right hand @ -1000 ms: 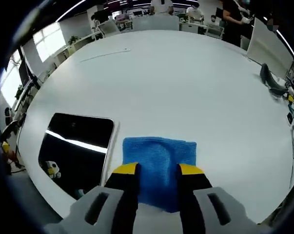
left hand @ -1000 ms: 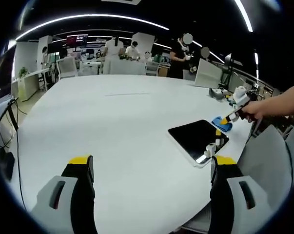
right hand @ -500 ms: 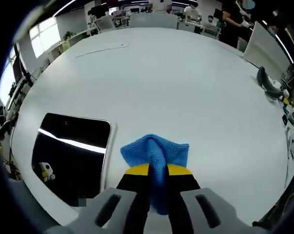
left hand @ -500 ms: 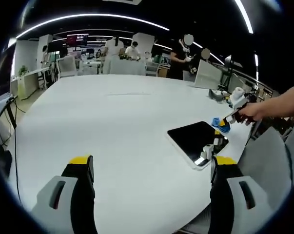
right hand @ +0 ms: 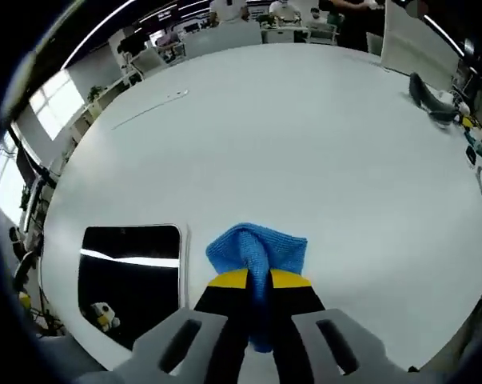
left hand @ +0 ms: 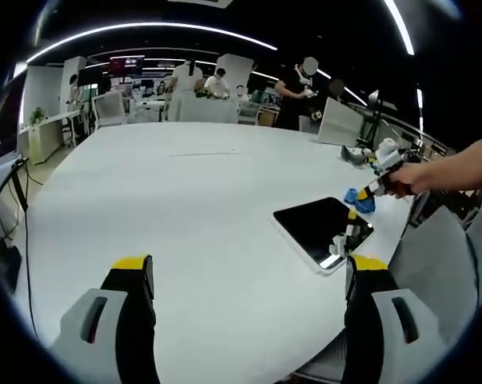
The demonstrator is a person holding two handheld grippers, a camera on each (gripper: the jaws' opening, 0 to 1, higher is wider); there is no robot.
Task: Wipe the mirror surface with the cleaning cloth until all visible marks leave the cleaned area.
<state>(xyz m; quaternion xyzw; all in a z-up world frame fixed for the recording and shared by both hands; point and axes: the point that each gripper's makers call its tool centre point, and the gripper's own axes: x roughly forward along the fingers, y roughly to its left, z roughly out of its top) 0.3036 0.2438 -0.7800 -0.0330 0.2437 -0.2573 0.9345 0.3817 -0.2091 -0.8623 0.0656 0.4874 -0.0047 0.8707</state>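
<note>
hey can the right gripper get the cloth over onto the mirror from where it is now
Probably yes. The right gripper is shut on the blue cloth, bunched between its jaws, and the mirror lies flat on the white table just beside it, with only bare tabletop between them.

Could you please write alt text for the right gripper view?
The right gripper has its jaws shut on a bunched blue cleaning cloth above a white table. A dark rectangular mirror lies flat to the cloth's left.
</note>
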